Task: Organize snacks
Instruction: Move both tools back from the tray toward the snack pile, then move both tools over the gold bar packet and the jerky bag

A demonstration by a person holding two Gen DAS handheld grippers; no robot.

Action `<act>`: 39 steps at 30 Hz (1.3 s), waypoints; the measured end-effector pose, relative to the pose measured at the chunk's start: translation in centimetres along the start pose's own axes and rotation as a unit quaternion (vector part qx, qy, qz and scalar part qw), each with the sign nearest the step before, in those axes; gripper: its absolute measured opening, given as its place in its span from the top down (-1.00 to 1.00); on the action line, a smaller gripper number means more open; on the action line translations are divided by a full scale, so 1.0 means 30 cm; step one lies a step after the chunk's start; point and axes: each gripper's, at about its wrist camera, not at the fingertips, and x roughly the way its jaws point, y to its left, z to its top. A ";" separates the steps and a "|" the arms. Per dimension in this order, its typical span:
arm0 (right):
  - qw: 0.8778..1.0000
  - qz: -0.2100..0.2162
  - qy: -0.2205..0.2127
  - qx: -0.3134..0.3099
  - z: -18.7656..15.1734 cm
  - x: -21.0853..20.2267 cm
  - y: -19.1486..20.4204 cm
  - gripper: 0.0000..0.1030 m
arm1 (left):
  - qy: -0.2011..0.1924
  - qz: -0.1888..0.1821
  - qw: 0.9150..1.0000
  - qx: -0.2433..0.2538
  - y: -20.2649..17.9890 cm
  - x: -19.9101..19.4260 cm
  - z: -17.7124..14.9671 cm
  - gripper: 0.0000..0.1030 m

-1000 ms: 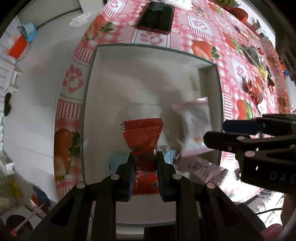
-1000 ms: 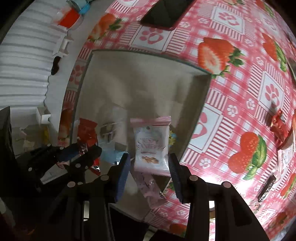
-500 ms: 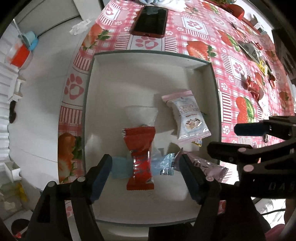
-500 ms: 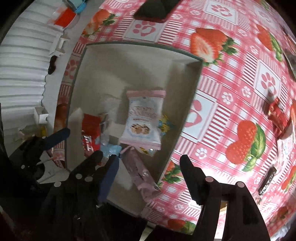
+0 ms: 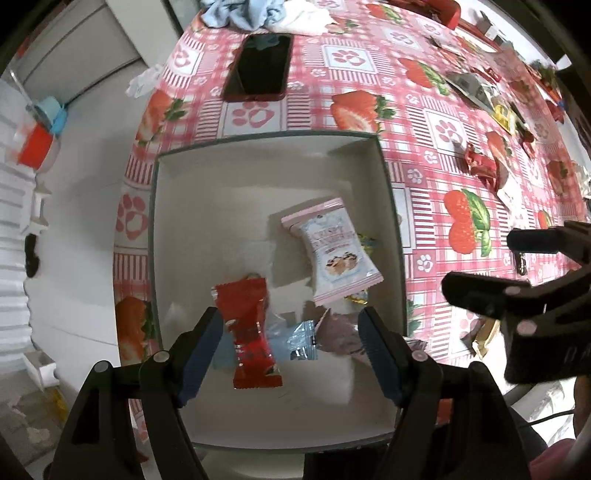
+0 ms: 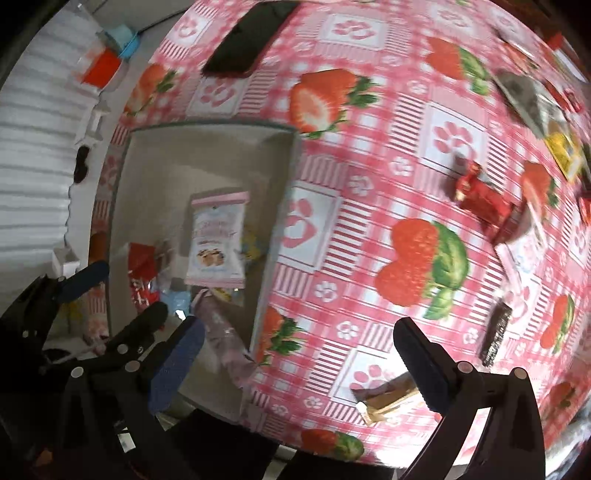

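Observation:
A white box point(image 5: 258, 166) with a dark rim stands on the strawberry tablecloth. In it lie a red snack packet point(image 5: 251, 328), a pale blue and pink packet point(image 5: 332, 254), a light blue packet point(image 5: 295, 339) and a mauve one point(image 5: 340, 328). My left gripper point(image 5: 291, 354) is open and empty above the red packet. My right gripper point(image 6: 295, 369) is open and empty over the cloth right of the box point(image 6: 184, 162); the pale packet point(image 6: 218, 240) shows there too. Loose snacks lie on the cloth: a red wrapper point(image 6: 484, 199), a brown bar point(image 6: 496, 332), a tan packet point(image 6: 388, 398).
A dark phone point(image 5: 258, 66) lies on the cloth beyond the box, with crumpled cloth point(image 5: 258, 14) behind it. More wrappers point(image 5: 476, 88) are scattered at the far right. The table's left edge point(image 5: 140, 122) borders a white floor with a red and blue item point(image 5: 37, 140).
Both grippers opened and let go: the red packet and the pale packet now lie in the box. Both grippers have pulled back; the right one has swung right over the cloth.

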 end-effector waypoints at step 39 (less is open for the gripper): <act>0.988 0.037 -0.003 0.153 -0.169 -0.021 -0.349 -1.00 | -0.074 0.088 0.984 0.132 -0.353 -0.295 0.155 -0.56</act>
